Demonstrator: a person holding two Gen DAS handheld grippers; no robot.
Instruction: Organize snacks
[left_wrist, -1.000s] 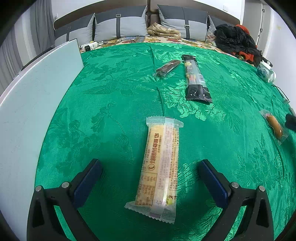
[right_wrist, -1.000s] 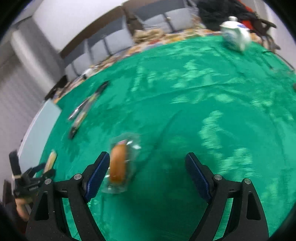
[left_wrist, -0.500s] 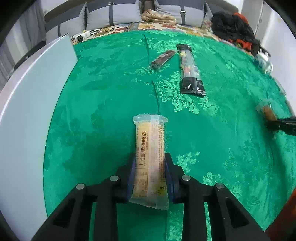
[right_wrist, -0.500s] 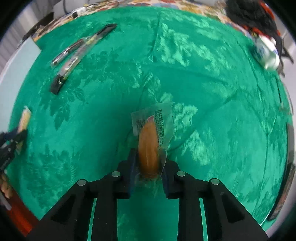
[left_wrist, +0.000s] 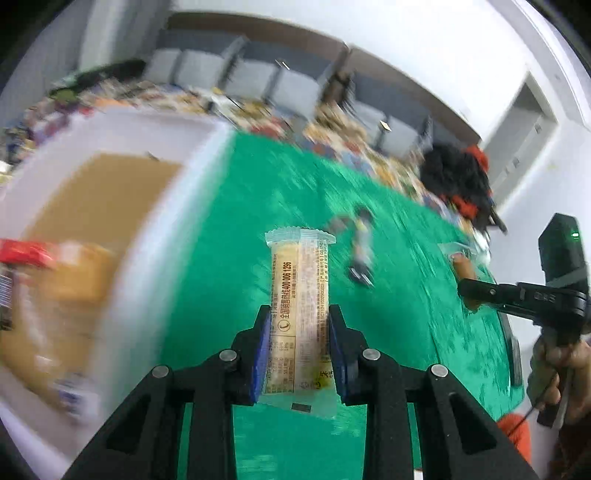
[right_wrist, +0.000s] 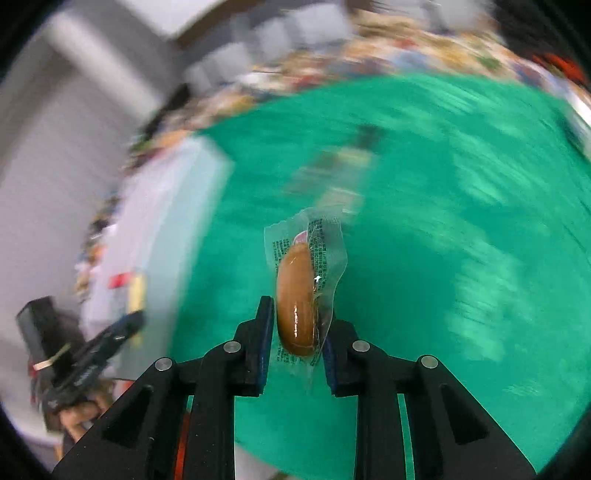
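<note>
My left gripper (left_wrist: 300, 325) is shut on a long yellow wrapped snack bar (left_wrist: 301, 295) and holds it above the green cloth (left_wrist: 258, 206). A white box (left_wrist: 155, 236) with a brown floor and several blurred snacks stands to its left. My right gripper (right_wrist: 297, 325) is shut on a clear-wrapped sausage (right_wrist: 297, 291), lifted off the cloth; it also shows in the left wrist view (left_wrist: 463, 266). The white box (right_wrist: 166, 221) lies to the left in the right wrist view. The left gripper (right_wrist: 125, 325) shows there too.
Two dark snack sticks (left_wrist: 360, 247) lie on the cloth further back; they are blurred in the right wrist view (right_wrist: 343, 173). A black and red bundle (left_wrist: 458, 177) sits at the cloth's far right. Grey cushions (left_wrist: 258, 81) line the back.
Both grippers have lifted their snacks off the cloth and swung left toward the white box. The box's inside has come into the left wrist view.
</note>
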